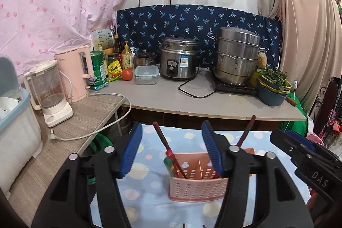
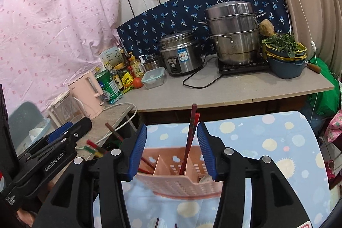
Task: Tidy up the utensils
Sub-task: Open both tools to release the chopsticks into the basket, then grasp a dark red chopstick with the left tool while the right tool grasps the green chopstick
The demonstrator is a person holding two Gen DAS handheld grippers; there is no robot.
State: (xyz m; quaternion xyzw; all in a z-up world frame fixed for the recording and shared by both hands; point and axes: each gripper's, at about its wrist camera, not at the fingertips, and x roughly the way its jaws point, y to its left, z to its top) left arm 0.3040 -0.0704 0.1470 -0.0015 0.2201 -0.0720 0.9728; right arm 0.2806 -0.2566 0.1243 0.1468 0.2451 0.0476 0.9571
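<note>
A pink perforated utensil holder with compartments stands on a blue dotted cloth. Dark red chopsticks lean in its left compartment, and another chopstick leans out on the right. My left gripper is open and empty just above the holder. In the right wrist view the holder sits between the fingers of my open right gripper, with two red chopsticks upright in the middle compartment. The other gripper shows at the left.
More chopsticks lie on the wooden side table by a power cord. The grey counter behind holds a rice cooker, steamer pot, bowls of greens, pink kettle, blender.
</note>
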